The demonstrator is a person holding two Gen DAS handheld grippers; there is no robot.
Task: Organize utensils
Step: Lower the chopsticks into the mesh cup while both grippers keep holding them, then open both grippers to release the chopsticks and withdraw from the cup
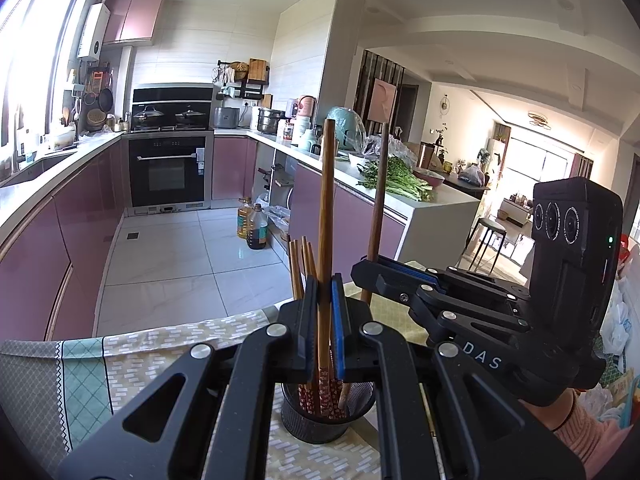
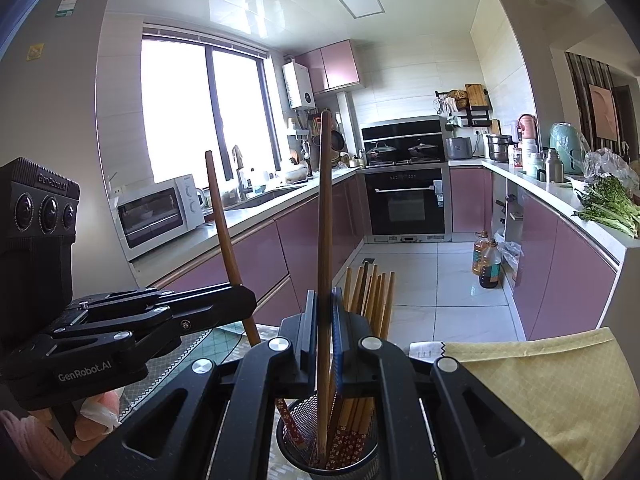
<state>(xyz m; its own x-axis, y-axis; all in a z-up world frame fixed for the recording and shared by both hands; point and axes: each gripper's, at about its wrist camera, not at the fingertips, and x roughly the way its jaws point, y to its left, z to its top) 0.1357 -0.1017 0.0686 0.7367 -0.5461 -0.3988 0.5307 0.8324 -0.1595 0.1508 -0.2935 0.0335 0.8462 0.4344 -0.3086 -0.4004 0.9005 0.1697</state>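
A black mesh utensil cup (image 1: 326,416) stands on the patterned tablecloth and holds several brown chopsticks with red floral ends; it also shows in the right wrist view (image 2: 304,434). My left gripper (image 1: 324,320) is shut on one upright chopstick (image 1: 326,208) whose lower end is inside the cup. My right gripper (image 2: 323,328) is shut on another upright chopstick (image 2: 325,216), its tip down in the cup. In the left wrist view the right gripper (image 1: 374,274) comes in from the right; in the right wrist view the left gripper (image 2: 242,300) comes in from the left.
The table carries a green-and-yellow patterned cloth (image 1: 132,356) and a yellow cloth (image 2: 548,396). Beyond lie a tiled floor, pink cabinets, an oven (image 1: 168,172), oil bottles (image 1: 252,224) on the floor and greens (image 1: 400,180) on the counter.
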